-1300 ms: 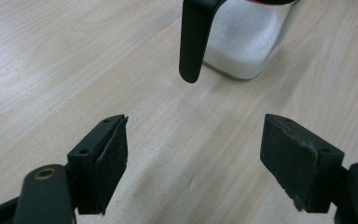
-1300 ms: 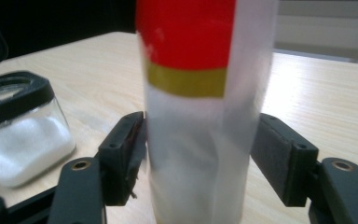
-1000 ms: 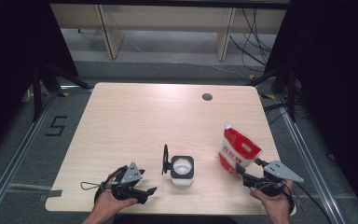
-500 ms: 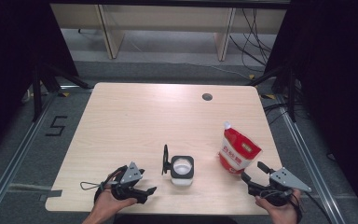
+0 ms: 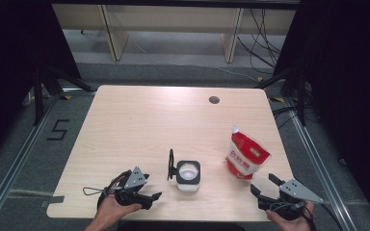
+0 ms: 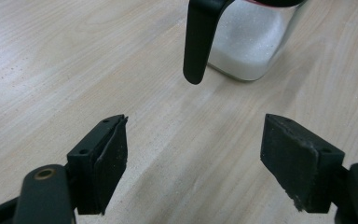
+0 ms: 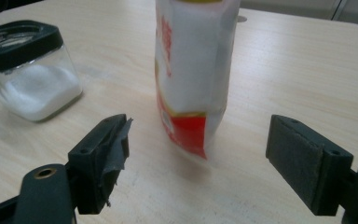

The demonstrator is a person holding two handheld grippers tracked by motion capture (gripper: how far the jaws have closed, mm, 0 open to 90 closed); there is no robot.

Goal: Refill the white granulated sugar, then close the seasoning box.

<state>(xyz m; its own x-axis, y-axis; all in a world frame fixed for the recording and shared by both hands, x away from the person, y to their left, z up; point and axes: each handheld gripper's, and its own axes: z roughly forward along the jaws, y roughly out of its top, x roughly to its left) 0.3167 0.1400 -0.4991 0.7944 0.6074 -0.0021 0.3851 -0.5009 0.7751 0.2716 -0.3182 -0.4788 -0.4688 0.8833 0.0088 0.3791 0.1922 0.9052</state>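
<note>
A red and white pouch (image 5: 245,156) stands upright on the table's right side; in the right gripper view the pouch (image 7: 193,70) rises a short way ahead of the jaws. My right gripper (image 5: 262,183) (image 7: 198,154) is open near the front edge, and its jaws have just been opening with nothing between them. A glass jar (image 5: 188,174) (image 7: 28,65) of white grains sits at front centre, its black lid (image 5: 170,164) hinged up on the left. My left gripper (image 5: 153,186) (image 6: 193,154) is open and empty, pointing at the jar (image 6: 249,42) and its hanging lid (image 6: 198,37).
The light wood table (image 5: 164,125) has a round cable hole (image 5: 214,100) near its far edge. Shelving legs and cables stand on the floor beyond the table. Metal rails run along the floor on both sides.
My right gripper has drawn back from the pouch toward the near right corner, its jaws spreading wider. The pouch stays standing. My left gripper has kept still.
</note>
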